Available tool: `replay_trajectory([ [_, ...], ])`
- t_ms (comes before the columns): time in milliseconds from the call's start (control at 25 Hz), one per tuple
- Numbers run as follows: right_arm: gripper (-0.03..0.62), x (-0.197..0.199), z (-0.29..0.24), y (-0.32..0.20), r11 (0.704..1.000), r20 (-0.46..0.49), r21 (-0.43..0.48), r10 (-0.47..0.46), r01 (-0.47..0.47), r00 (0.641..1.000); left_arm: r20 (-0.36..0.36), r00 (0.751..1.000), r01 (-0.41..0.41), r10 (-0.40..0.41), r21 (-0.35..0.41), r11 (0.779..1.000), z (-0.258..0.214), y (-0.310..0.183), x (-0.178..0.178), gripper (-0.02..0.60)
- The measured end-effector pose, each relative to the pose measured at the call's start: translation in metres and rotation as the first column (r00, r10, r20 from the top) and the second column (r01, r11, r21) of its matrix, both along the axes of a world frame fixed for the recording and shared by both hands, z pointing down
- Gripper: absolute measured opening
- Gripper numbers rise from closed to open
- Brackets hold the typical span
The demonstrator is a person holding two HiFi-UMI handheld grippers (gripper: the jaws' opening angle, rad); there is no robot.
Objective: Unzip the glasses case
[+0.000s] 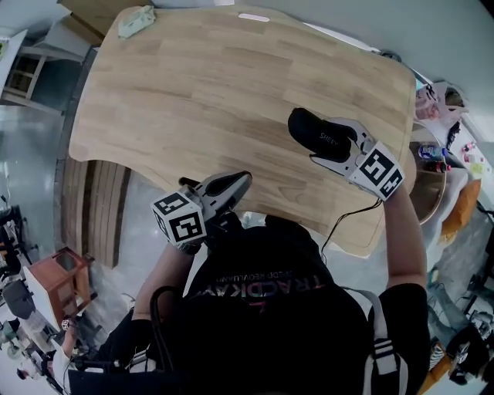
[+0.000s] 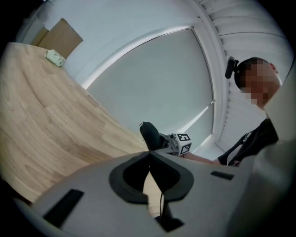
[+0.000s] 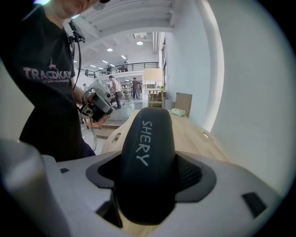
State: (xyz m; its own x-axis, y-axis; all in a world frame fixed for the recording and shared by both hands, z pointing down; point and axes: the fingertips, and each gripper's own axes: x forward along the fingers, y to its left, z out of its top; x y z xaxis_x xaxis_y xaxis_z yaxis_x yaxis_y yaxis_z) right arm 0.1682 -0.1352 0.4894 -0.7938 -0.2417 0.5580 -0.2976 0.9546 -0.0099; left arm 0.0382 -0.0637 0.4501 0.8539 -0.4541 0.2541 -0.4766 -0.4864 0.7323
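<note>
The black glasses case (image 1: 318,133), printed "SHERY", is lifted above the wooden table (image 1: 208,92) near its right edge. My right gripper (image 1: 328,145) is shut on it, its pads pressing the two long sides. In the right gripper view the case (image 3: 148,157) fills the gap between the jaws and sticks out ahead of my right gripper (image 3: 148,187). My left gripper (image 1: 242,180) is shut and empty, off the table's near edge, pointing toward the case. The left gripper view shows the left gripper (image 2: 149,169) with its jaws closed together, and the case (image 2: 149,135) beyond them.
A small pale green bundle (image 1: 136,21) lies at the table's far left corner. A white oval piece (image 1: 254,17) sits at the far edge. A cardboard box (image 2: 58,37) stands behind that corner. The person's torso is close to the near edge.
</note>
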Motion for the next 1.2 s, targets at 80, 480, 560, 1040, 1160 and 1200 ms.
replay_trajectory([
  [80, 0.351, -0.011, -0.021, 0.016, 1.0, 0.024, 0.013, -0.029, 0.029, 0.999, -0.016, 0.999, -0.031, 0.031, 0.014, 0.999, -0.006, -0.001, -0.003, 0.012],
  [480, 0.351, -0.063, -0.108, 0.075, 0.983, 0.208, 0.084, -0.177, 0.163, 0.962, -0.327, 0.929, -0.166, 0.171, 0.041, 0.985, -0.061, -0.01, -0.015, 0.028],
  [560, 0.351, -0.074, -0.13, 0.084, 0.985, 0.293, 0.066, -0.171, 0.158, 0.941, -0.448, 0.87, -0.207, 0.204, 0.042, 0.977, -0.078, -0.012, -0.016, 0.062],
  [1040, 0.351, -0.122, -0.174, 0.122, 0.976, 0.33, 0.042, -0.217, 0.216, 0.919, -0.654, 0.632, -0.384, 0.416, 0.202, 0.901, -0.139, -0.012, -0.023, 0.103],
  [1160, 0.351, -0.128, -0.179, 0.128, 0.973, 0.334, 0.022, -0.223, 0.229, 0.916, -0.653, 0.592, -0.426, 0.473, 0.246, 0.871, -0.148, -0.008, -0.025, 0.103],
  [1200, 0.351, -0.13, -0.181, 0.129, 0.971, 0.336, 0.014, -0.23, 0.239, 0.913, -0.653, 0.575, -0.44, 0.493, 0.262, 0.859, -0.151, -0.006, -0.027, 0.103],
])
